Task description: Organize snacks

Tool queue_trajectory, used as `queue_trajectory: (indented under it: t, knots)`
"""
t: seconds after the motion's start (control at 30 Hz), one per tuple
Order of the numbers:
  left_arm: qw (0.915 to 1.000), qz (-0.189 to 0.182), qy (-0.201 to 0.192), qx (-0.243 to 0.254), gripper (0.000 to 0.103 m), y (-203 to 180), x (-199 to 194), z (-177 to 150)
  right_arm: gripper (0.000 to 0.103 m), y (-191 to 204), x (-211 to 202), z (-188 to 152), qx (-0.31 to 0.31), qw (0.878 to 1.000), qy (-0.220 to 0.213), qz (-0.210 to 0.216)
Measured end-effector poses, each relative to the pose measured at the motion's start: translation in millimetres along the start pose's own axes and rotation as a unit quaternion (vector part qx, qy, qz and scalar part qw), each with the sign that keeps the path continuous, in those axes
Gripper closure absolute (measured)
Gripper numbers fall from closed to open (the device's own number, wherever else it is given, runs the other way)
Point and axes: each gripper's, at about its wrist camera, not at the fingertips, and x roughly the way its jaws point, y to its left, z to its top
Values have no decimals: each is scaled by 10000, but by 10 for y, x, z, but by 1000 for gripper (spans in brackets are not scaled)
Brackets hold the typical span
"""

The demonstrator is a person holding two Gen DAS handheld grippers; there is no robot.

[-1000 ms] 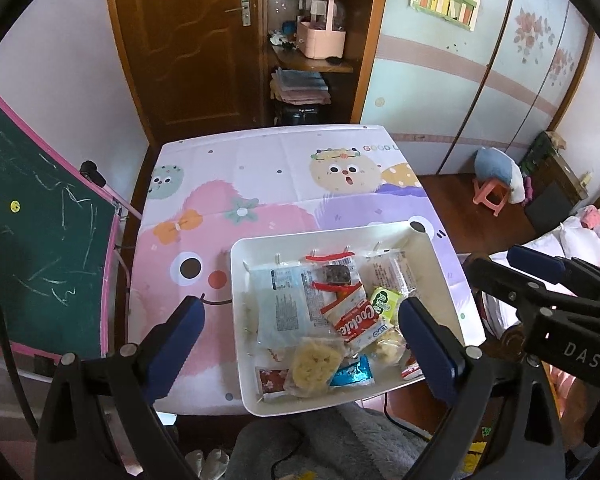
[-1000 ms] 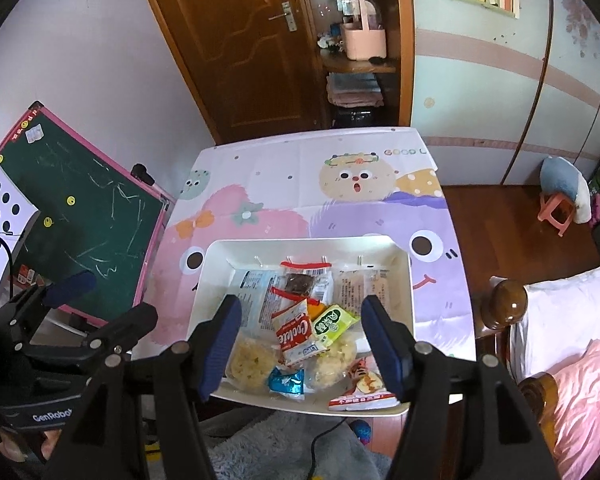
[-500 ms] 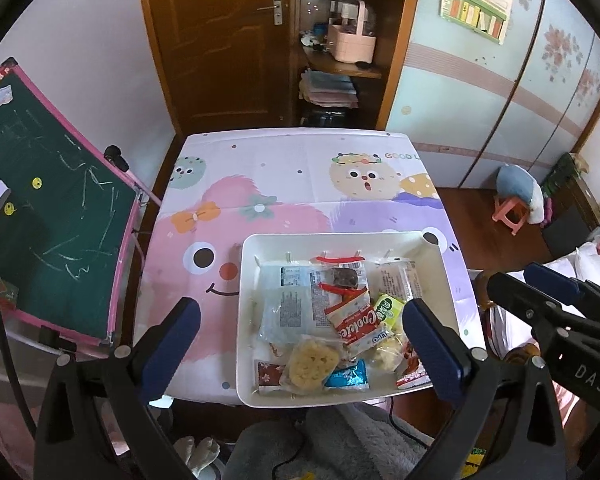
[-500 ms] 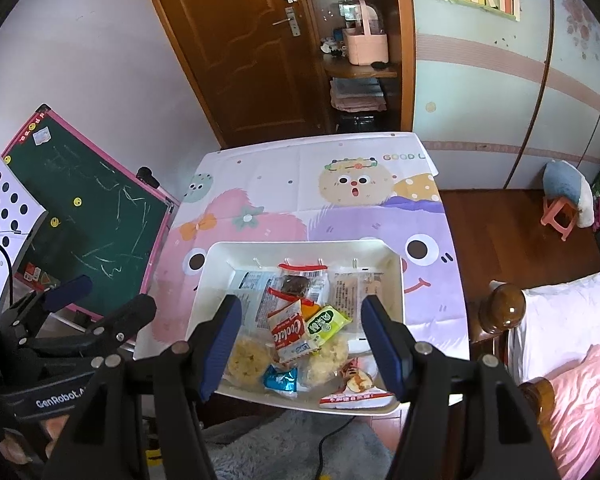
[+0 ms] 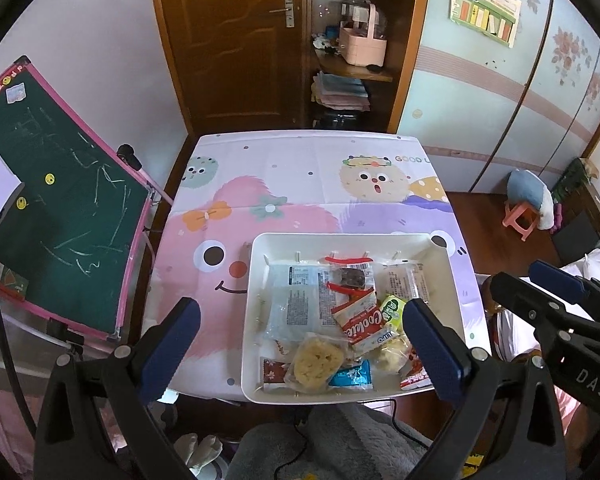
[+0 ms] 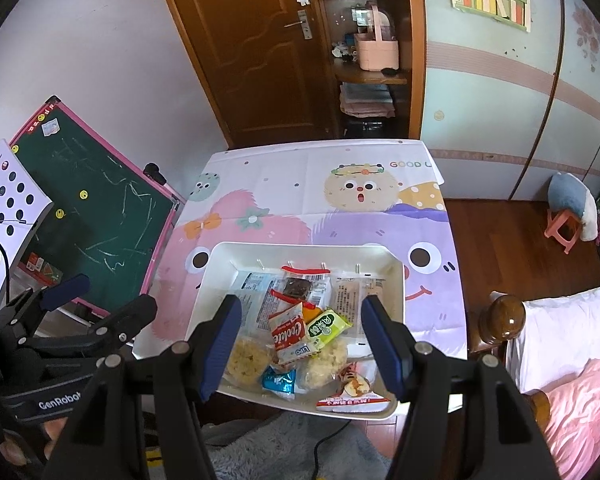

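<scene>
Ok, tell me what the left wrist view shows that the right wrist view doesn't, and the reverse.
Only the left wrist view: the right gripper seen from the side, at its right edge. Only the right wrist view: the left gripper at its left edge, a white dotted board, and pink bedding. Both share the white tray of snack packets, the red Cookie packet, the green chalkboard and open grippers holding nothing.
</scene>
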Motion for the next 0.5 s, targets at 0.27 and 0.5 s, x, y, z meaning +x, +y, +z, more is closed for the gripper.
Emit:
queue_trajectory:
  t: [0.27,0.5]
  knots:
    - [10000,9,-3,11,2,7,5,-1,40,1,1,-1,2,10000,6,2]
    - [10000,14,1,9,2,1,6,2,40,3,3,1,-1,10000,2,-4]
